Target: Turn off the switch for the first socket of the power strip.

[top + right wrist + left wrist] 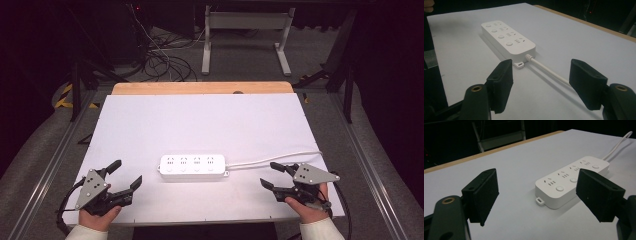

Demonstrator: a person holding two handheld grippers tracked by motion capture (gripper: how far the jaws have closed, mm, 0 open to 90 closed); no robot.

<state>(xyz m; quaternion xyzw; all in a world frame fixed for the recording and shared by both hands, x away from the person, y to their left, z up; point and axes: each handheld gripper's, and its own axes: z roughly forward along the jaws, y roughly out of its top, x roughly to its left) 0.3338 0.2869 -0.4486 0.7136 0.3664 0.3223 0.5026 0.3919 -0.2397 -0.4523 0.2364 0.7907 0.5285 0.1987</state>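
One white power strip (pixel 193 166) lies flat on the white board (pixel 200 125) a little nearer the person than the middle, its long side running left to right, with four sockets and four round buttons on top. Its white cord (pixel 280 158) leaves the right end and runs off toward the board's right edge. Bare board lies open all round the strip, widest on the far side, where a strip of wooden table edge (pixel 202 88) shows beyond it. The left gripper (pixel 127 176) sits near the board's front left corner, held from below by the left hand (pixel 97 215), jaws spread wide and holding nothing, angled toward the strip and well apart from it. The right gripper (pixel 270 175) sits near the front right corner in the right hand (pixel 312 210), jaws likewise wide and empty, pointing left toward the strip's cord end. The left gripper view adds a small mounting tab (pixel 539 201) on the strip's near end; the right gripper view shows the cord passing between its two jaws on the board, untouched.
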